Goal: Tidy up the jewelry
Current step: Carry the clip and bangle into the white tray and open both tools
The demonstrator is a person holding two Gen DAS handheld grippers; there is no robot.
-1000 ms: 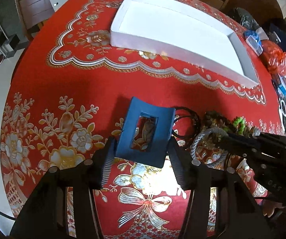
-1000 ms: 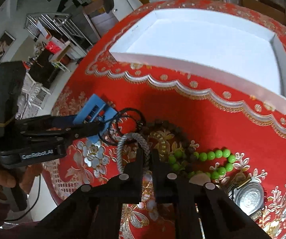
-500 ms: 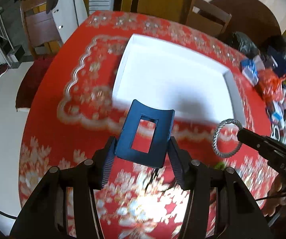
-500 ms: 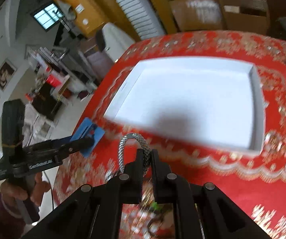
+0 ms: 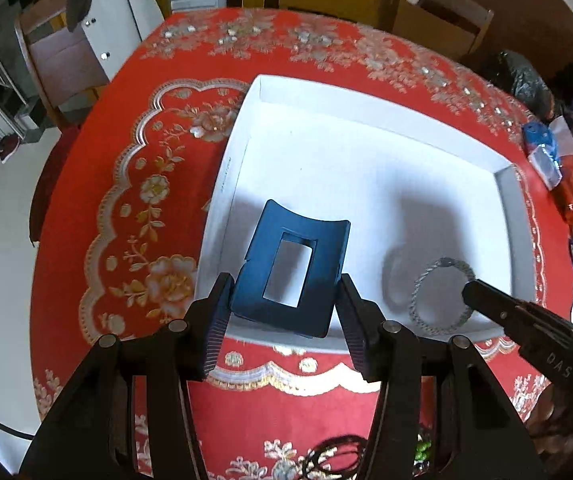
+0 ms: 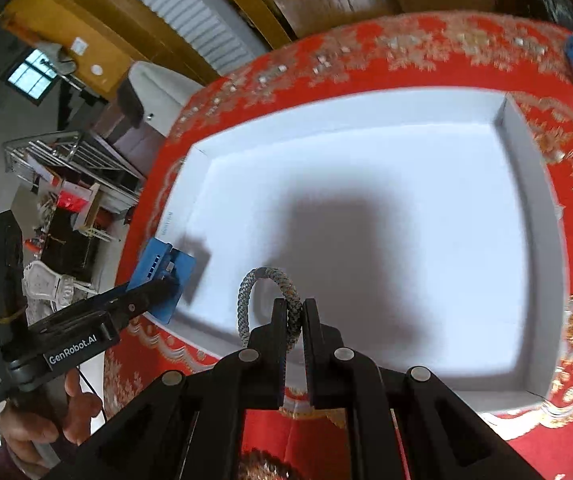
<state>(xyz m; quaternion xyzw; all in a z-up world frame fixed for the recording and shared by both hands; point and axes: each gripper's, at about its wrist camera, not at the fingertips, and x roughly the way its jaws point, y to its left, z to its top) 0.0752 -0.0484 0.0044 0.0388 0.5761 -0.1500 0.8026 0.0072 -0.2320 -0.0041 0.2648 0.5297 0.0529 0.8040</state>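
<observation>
My left gripper (image 5: 286, 296) is shut on a dark blue rectangular hair claw clip (image 5: 292, 276) and holds it above the near left corner of the white tray (image 5: 426, 136). My right gripper (image 6: 293, 312) is shut on a grey braided ring bracelet (image 6: 246, 300), which hangs over the tray's near edge. In the left wrist view the bracelet (image 5: 420, 304) and the right gripper (image 5: 472, 292) show at the right. In the right wrist view the clip (image 6: 158, 268) and the left gripper (image 6: 162, 286) show at the left. The tray (image 6: 542, 208) has nothing lying in it.
A red tablecloth (image 5: 126, 220) with gold flowers covers the round table. Black cord rings (image 5: 334, 458) and green beads (image 5: 422, 448) lie near the front edge. Bags and packets (image 5: 554, 152) crowd the right rim. Wooden chairs (image 5: 442, 20) stand behind the table.
Both grippers have carried their pieces from the jewelry pile at the table's front up and forward to the white tray. The clip and bracelet now hang over the tray's near side.
</observation>
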